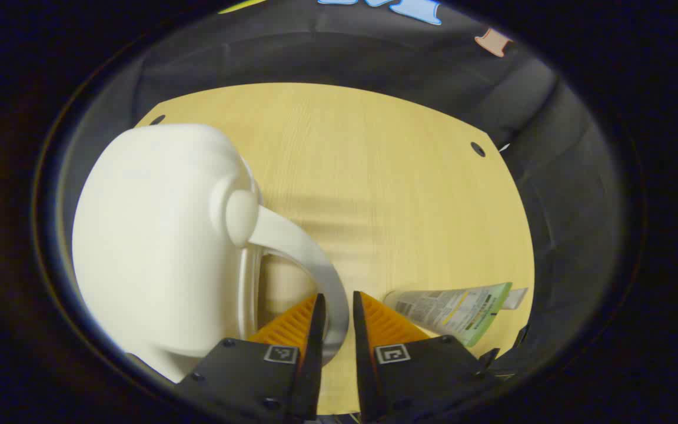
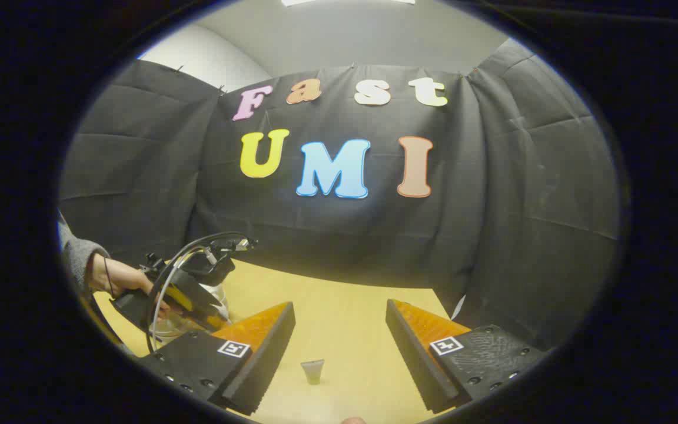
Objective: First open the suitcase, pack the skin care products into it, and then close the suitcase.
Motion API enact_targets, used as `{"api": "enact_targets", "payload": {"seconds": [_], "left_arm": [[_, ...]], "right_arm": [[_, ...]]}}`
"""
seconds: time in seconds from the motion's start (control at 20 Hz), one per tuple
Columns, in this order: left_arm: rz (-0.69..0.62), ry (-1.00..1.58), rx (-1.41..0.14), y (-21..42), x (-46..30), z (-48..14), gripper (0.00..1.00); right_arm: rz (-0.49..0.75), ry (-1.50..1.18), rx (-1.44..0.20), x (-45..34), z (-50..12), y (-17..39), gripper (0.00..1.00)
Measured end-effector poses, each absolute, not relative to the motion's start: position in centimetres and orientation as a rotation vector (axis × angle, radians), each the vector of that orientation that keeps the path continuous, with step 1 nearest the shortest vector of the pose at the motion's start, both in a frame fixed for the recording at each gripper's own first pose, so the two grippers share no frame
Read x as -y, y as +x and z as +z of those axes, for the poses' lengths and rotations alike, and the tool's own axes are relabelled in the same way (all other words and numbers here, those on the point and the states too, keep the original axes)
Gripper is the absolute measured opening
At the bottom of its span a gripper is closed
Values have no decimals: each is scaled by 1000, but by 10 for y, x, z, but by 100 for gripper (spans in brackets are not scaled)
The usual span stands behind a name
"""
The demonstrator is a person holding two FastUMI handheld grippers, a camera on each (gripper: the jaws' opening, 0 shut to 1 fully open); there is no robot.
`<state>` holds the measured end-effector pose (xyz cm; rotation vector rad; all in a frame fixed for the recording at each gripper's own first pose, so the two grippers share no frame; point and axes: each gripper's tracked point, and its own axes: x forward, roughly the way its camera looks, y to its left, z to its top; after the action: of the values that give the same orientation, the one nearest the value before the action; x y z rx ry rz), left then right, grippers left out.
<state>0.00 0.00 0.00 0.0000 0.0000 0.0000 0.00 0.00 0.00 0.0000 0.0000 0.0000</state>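
In the left gripper view, the left gripper (image 1: 336,312) is clenching the curved handle (image 1: 298,247) of the white suitcase (image 1: 156,241), which is sitting closed at the near left of the wooden table (image 1: 374,176); a skin care tube (image 1: 457,309) is lying just right of the fingers, unpacked, so opening looks barely begun. Bare tabletop is running far and right toward the edge. In the right gripper view, the right gripper (image 2: 339,335) is hanging released over the table (nothing between its fingers), a small grey tube end (image 2: 313,371) is lying below it, and a person's hand (image 2: 118,277) is holding the other gripper at far left.
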Motion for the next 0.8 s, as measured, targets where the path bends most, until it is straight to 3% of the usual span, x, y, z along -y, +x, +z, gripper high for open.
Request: {"api": "enact_targets", "payload": {"seconds": [0.05,0.25,0.6,0.8], "left_arm": [[-27,-4,-6,-5,2,1,27],[-91,51,37,-21,11,11,17],[-219,84,182,-137,12,60,14],[-259,79,284,-233,-43,92,17]], "right_arm": [[-3,7,-1,-1,0,-1,94],[-37,-9,7,-3,5,-3,94],[-84,-29,34,-37,18,-2,94],[-128,-46,52,-65,27,0,94]]}}
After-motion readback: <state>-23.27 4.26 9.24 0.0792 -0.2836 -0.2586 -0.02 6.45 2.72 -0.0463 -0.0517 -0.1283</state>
